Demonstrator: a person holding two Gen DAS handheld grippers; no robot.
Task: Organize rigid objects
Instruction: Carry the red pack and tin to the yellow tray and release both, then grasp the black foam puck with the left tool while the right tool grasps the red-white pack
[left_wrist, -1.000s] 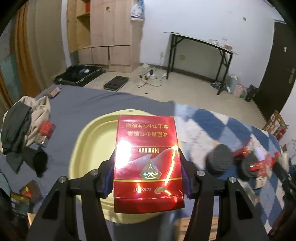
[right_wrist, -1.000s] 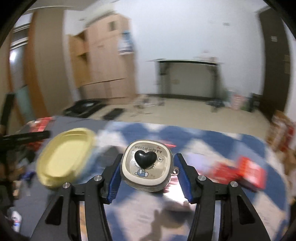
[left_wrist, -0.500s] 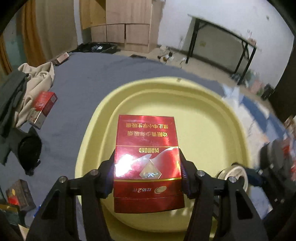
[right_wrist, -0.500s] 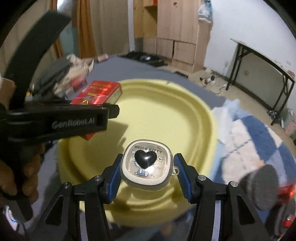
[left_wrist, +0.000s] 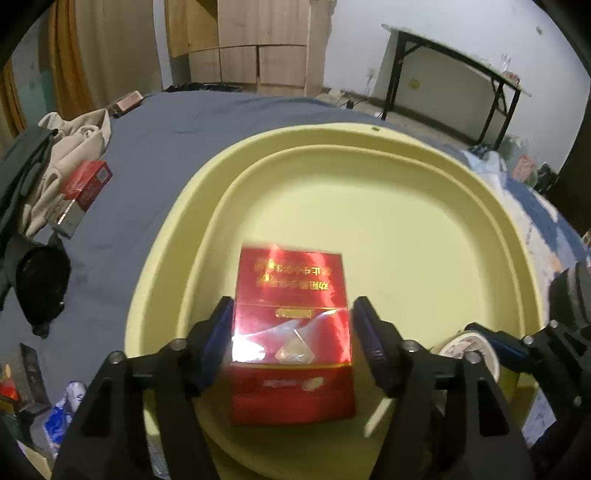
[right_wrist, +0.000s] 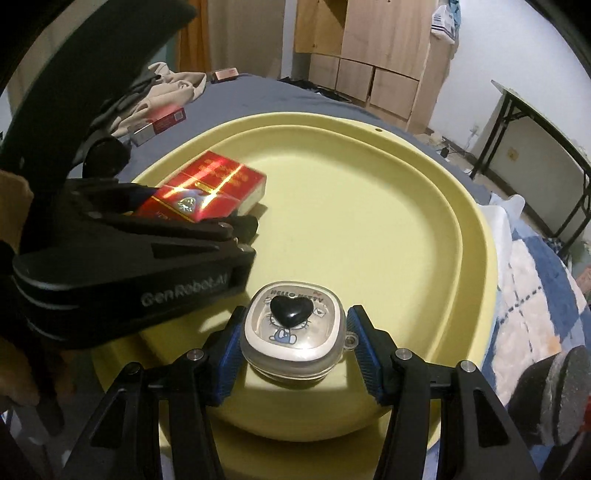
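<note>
Both hand-held grippers are standing apart, the left (left_wrist: 291, 341) around the red box (left_wrist: 291, 332), the right (right_wrist: 295, 345) around the case (right_wrist: 295, 332), dropping them into the tray (left_wrist: 406, 221).

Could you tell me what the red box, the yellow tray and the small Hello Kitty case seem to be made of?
Red box: glossy foil-coated card, judging by mirror-like glare and crisp edges. Yellow tray: probably moulded plastic, matte with smooth rounded rims. Hello Kitty case: clear, shiny plastic shell, likely hard, with a glossy black heart on top.
</note>
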